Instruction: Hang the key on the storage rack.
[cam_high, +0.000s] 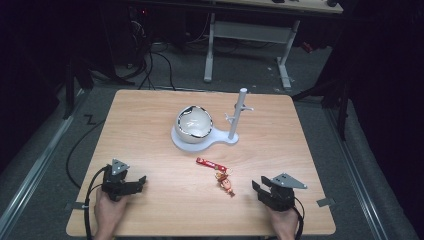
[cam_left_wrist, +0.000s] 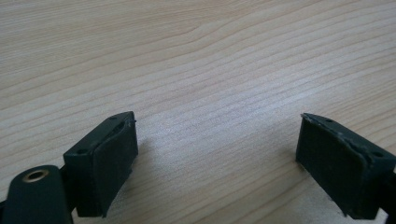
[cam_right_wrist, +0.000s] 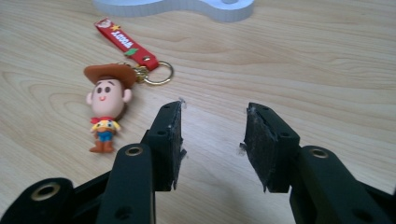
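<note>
Nearest the camera, at the desk's (cam_high: 150, 107) front edge, the person's two hands each hold a tool. The left hand-held gripper (cam_high: 141, 181) sits low at the near left; in the left gripper view its jaws stand wide apart over bare wood, with nothing between them. The right hand-held gripper (cam_high: 256, 188) is at the near right, and in the right gripper view (cam_right_wrist: 212, 140) its jaws stand partly open, narrower than the left pair, with only desk grain in the gap. It holds nothing.

Just beyond the right hand-held gripper, a little toward the middle of the desk, lies the keychain: a small cowboy figure (cam_high: 225, 183) joined by a gold ring to a red strap (cam_high: 209, 163). From the right gripper's own camera the figure (cam_right_wrist: 106, 105) lies ahead and off to the left of the jaws, apart from them, feet toward the camera and hat away; the strap (cam_right_wrist: 125, 41) runs on farther, up and to the left. In the high view the whole piece lies on a slant, strap end far and left, figure end near and right. The right hand is clearly the nearer; the left is well apart from it. I would judge the right jaws need to swing left to straddle the figure.

Farther off, around mid-desk, stands a white stand (cam_high: 232, 138) with one upright peg post (cam_high: 238, 112) and one bowl (cam_high: 194, 122) on its base.

Count: two grippers, one keychain, one stand, one bowl.
</note>
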